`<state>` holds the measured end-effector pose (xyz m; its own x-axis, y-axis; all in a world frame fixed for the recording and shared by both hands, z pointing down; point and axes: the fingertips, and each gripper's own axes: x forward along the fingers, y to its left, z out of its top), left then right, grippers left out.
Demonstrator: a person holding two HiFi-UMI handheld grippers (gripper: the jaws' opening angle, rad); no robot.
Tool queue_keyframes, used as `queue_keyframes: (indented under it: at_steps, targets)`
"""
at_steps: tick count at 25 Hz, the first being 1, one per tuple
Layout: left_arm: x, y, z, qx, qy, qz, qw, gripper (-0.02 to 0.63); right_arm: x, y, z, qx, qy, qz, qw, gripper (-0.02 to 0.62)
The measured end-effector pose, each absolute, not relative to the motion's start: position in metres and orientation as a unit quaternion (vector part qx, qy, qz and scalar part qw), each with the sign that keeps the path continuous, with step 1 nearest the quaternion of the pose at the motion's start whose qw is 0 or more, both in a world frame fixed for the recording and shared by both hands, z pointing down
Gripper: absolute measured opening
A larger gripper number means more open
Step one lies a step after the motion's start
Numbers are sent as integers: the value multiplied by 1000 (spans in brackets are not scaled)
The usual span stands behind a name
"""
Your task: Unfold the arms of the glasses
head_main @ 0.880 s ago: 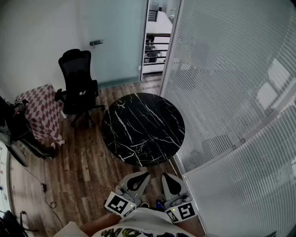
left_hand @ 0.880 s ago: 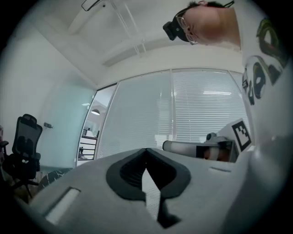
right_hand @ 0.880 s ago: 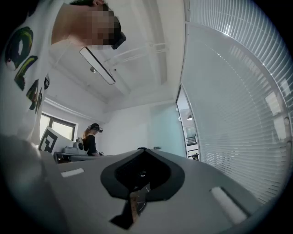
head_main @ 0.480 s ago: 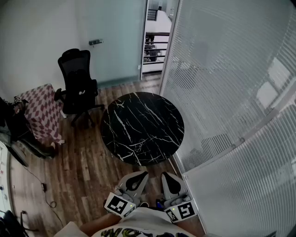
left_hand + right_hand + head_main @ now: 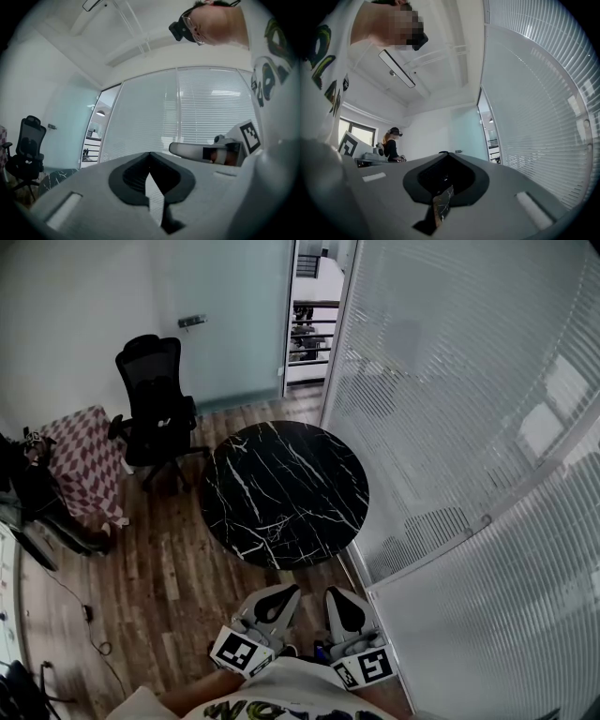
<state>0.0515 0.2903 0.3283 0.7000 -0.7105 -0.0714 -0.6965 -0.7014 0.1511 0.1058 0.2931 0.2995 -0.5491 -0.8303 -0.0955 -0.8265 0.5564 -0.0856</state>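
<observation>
Well, left gripper (image 5: 281,594) and right gripper (image 5: 337,598) were both pressed together and empty, held by the torso, and I saw no glasses in any view, not even on the table (image 5: 281,493), so I risked reaching blind and knocking them with closed jaws.

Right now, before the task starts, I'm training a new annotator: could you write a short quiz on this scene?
1. True or false: glasses lie on the round black marble table.
2. What stands left of the table in the head view? A) office chair B) sofa C) fridge
3. Fill in: the left hand-held gripper and the right hand-held gripper both have their jaws ____.
Key: 1 false; 2 A; 3 shut.
</observation>
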Motion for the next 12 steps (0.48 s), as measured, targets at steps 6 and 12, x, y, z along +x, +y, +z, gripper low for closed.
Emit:
queue_keyframes:
  at_steps: [6, 12]
  targets:
    - [69, 300, 333, 918, -388, -54, 61, 2, 122, 303, 307, -464, 884, -21, 55, 2]
    - [83, 308, 340, 916, -393, -48, 67, 2, 135, 311, 313, -460, 886, -20, 52, 2]
